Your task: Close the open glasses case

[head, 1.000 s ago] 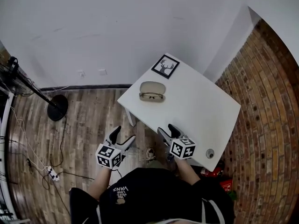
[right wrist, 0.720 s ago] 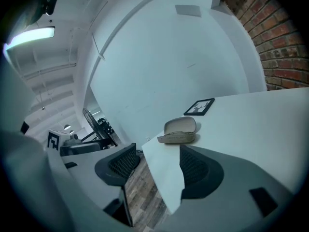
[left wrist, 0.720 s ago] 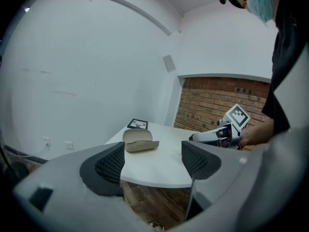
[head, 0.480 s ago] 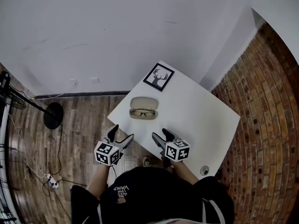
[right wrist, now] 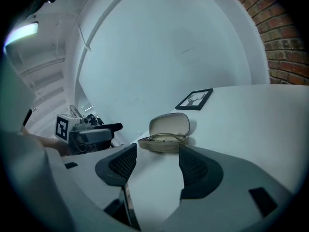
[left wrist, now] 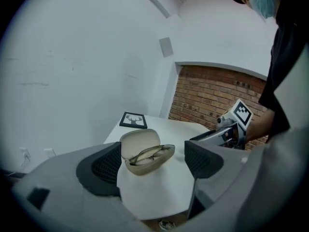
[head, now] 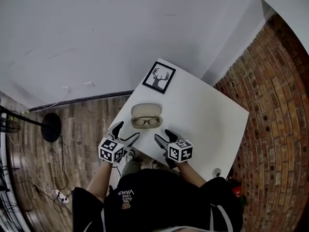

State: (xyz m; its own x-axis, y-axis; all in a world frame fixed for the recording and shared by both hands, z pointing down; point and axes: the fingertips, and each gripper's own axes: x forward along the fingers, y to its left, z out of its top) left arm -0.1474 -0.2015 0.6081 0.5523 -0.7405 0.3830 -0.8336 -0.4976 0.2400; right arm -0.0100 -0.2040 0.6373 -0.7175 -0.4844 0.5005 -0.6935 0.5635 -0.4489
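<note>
A beige glasses case (head: 146, 116) lies open on the white table (head: 203, 115) near its front-left edge, lid up, with a pair of glasses in its base. My left gripper (head: 126, 132) hovers at the table's edge, just short of the case and to its left. Its jaws have just been opening and hold nothing. My right gripper (head: 162, 135) is open over the table, just in front of the case and to its right. The left gripper view has the case (left wrist: 145, 151) ahead of the left gripper (left wrist: 153, 164). The right gripper view shows the case (right wrist: 166, 134) beyond the right gripper (right wrist: 154, 166).
A framed deer picture (head: 159, 77) lies at the table's far corner. A small round fitting (head: 217, 172) sits near the front right corner. A brick wall (head: 275, 105) runs along the right. A black round stand base (head: 50, 127) and a power strip (head: 62, 195) are on the wood floor.
Both grippers have moved forward from over the floor to the table's edge, close to the case. The left jaws stand a little wider apart.
</note>
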